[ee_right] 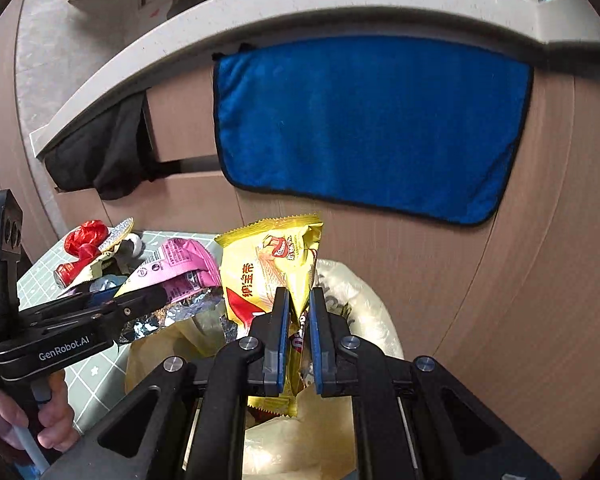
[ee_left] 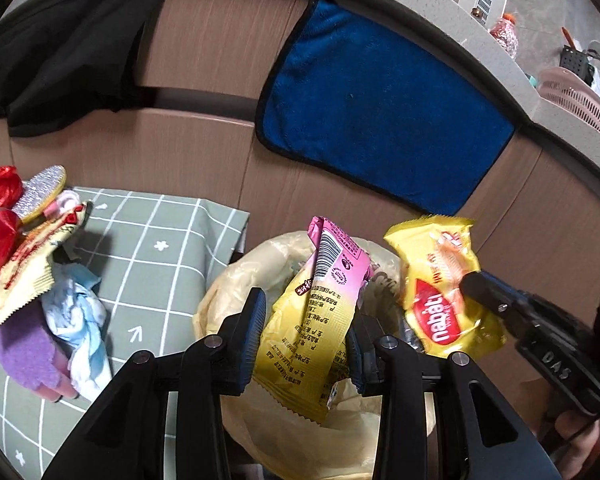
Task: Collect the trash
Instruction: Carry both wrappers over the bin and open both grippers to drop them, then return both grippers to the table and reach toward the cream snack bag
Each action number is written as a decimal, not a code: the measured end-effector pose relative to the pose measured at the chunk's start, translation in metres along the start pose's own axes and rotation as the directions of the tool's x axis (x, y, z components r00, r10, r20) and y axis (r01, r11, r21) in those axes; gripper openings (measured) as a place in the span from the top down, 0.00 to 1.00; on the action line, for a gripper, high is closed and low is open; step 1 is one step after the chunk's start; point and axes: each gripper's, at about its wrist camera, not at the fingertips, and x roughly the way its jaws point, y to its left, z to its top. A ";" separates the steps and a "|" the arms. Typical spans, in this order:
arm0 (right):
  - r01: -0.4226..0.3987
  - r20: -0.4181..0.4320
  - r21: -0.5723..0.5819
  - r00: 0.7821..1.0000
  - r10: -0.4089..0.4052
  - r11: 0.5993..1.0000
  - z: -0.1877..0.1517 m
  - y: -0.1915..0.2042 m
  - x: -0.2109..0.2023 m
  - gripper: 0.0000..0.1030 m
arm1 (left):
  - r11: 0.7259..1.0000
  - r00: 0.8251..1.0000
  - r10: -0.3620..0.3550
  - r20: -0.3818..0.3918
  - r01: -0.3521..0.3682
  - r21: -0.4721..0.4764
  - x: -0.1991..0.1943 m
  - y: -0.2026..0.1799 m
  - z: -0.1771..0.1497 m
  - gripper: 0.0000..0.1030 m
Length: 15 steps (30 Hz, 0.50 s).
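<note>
My left gripper (ee_left: 306, 320) holds a pink-and-yellow snack wrapper (ee_left: 320, 292) upright between its pads, which touch both of its edges. It hangs over the bin lined with a cream plastic bag (ee_left: 228, 284). My right gripper (ee_right: 299, 320) is shut on a yellow wafer wrapper (ee_right: 272, 264), also above the bag-lined bin (ee_right: 364, 292). In the left wrist view the right gripper (ee_left: 472, 280) comes in from the right with the yellow wafer wrapper (ee_left: 440, 280). The right wrist view shows the left gripper (ee_right: 156, 296) from the side, the pink wrapper (ee_right: 180, 264) at its tip.
Left of the bin a table with a green grid cloth (ee_left: 160, 248) carries a pile of trash (ee_left: 28, 264): red foil, a wrapper, a purple sponge, crumpled tissue. A blue towel (ee_left: 380, 112) and a black cloth (ee_left: 72, 60) hang from the counter edge on the cabinet behind.
</note>
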 end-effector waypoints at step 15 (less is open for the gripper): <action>-0.045 -0.040 0.084 0.998 0.049 0.995 -0.009 -0.004 0.013 0.73 | 0.997 0.997 0.046 0.066 -0.041 -0.071 -0.042 0.030 0.013 0.50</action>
